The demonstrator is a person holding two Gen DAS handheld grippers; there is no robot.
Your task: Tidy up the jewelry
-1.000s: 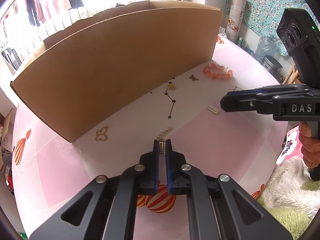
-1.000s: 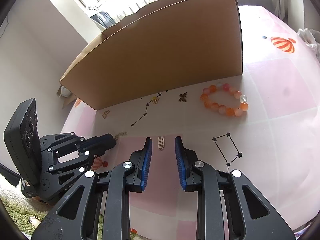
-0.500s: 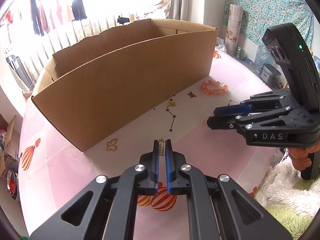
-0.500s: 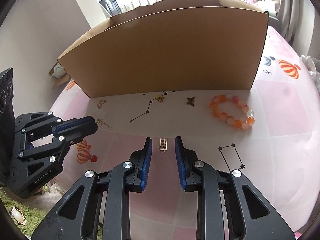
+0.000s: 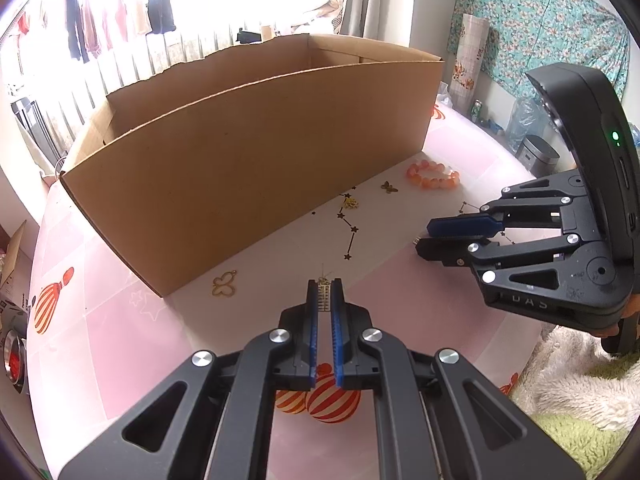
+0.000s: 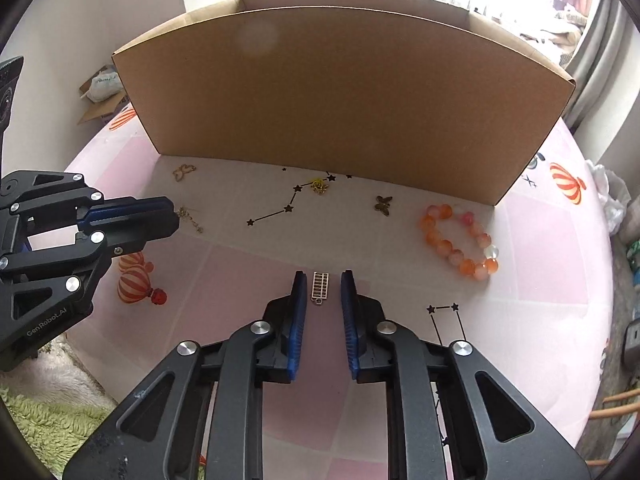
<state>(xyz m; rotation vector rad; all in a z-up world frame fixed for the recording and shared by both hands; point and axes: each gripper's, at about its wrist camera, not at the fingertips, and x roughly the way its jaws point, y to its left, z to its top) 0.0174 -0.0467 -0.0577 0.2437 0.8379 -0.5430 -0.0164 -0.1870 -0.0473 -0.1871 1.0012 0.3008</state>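
1. Two things have changed in the last second. Your right gripper (image 6: 320,280) has swung round to face the cardboard box (image 6: 340,92) more squarely, and its fingers are closing, with a narrower gap than a moment ago.
2. The ladder charm (image 6: 320,288) has stayed between those fingers throughout. It lies flat on the tabletop (image 6: 540,260), lengthwise along the gap, with its ring end towards you.
3. A strip of bare cloth shows on each side of the charm, so neither pad touches it yet. The grasp looks lined up but is not made.
4. Your left gripper (image 5: 325,288) has hardly moved. Its fingers remain pressed together on the chain charm (image 5: 323,294), which is pinched at the very tips. The right wrist view shows its loose chain trailing from them.
5. For the task, this suggests one piece is secured and a second is about to be taken, with the box the likely place for both.
6. Left on the tabletop near the box wall are the bead bracelet (image 6: 460,240) and the butterfly charm (image 6: 383,204). Both lie well apart from either pair of fingers.
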